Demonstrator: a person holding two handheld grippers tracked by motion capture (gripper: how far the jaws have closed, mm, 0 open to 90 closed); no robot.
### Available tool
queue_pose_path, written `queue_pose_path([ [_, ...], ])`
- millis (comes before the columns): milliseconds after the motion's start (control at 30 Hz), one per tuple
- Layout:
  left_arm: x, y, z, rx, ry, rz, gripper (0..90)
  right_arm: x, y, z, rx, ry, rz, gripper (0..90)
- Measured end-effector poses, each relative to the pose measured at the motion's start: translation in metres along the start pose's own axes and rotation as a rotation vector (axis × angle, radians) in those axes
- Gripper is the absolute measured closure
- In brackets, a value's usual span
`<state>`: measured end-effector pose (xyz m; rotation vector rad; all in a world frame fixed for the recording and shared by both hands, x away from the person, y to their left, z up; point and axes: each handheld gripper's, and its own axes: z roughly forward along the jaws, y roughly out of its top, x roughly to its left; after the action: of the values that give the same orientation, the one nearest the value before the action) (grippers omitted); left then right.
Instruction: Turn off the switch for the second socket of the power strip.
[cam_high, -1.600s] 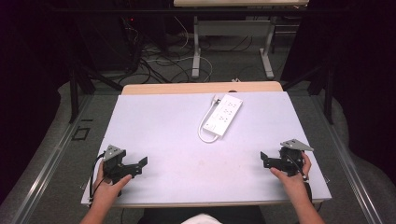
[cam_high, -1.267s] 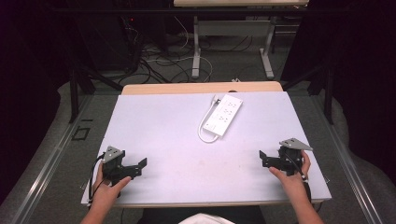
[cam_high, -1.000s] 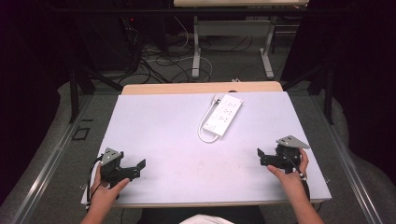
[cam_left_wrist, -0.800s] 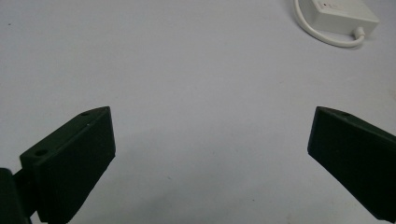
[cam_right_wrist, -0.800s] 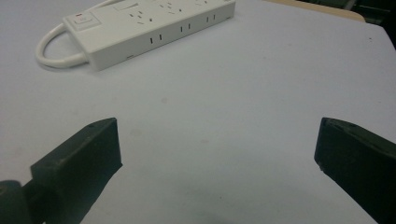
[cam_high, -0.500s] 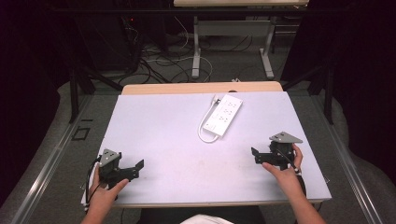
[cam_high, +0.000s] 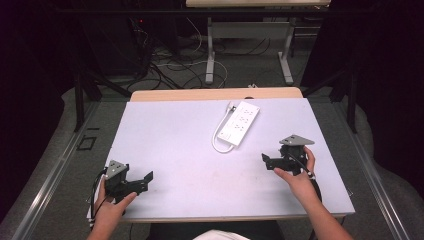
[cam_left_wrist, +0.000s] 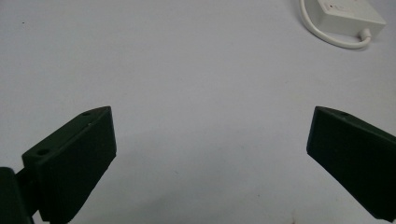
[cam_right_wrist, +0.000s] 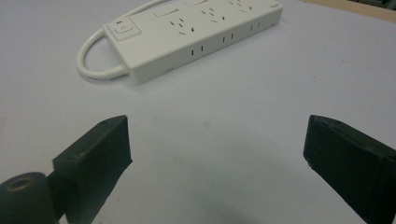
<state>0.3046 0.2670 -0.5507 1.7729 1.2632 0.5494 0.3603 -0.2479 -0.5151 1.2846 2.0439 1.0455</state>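
Observation:
A white power strip (cam_high: 240, 123) lies at the table's back centre, its white cable (cam_high: 218, 141) looped at the near end. My right gripper (cam_high: 265, 161) hovers just right of and nearer than the strip, open, jaws wide apart and empty. Close ahead in the right gripper view lies the power strip (cam_right_wrist: 196, 32), its switch at the near end, beyond the open right gripper (cam_right_wrist: 217, 154). My left gripper (cam_high: 147, 179) sits near the front left edge, open and empty. Far off at the top right of the left gripper view is the strip (cam_left_wrist: 348, 14), past the open left gripper (cam_left_wrist: 210, 158).
The table (cam_high: 180, 145) is pale lilac with a wooden strip along its far edge. Beyond it stand desk legs (cam_high: 212, 55) and tangled floor cables (cam_high: 172, 62). Metal rails run along the floor on both sides.
My right gripper has moved left and forward toward the power strip. My left gripper has drifted slightly back toward the front edge. Both stay open.

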Motion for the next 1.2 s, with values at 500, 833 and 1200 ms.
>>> queue_pose_path([
  [500, -0.001, 0.000, 0.001, 0.001, 0.001, -0.001, 1.9, 0.001, 0.023, 0.001, -0.005, 0.031, -0.010, 8.5],
  [833, 0.000, 0.000, 0.001, 0.002, 0.002, 0.000, 1.9, 0.003, 0.037, 0.003, 0.010, 0.049, -0.022, 11.8],
  [1200, 0.000, 0.000, 0.001, 0.001, 0.002, -0.001, 1.9, 0.005, 0.050, 0.006, 0.029, 0.074, -0.038, 14.3],
])
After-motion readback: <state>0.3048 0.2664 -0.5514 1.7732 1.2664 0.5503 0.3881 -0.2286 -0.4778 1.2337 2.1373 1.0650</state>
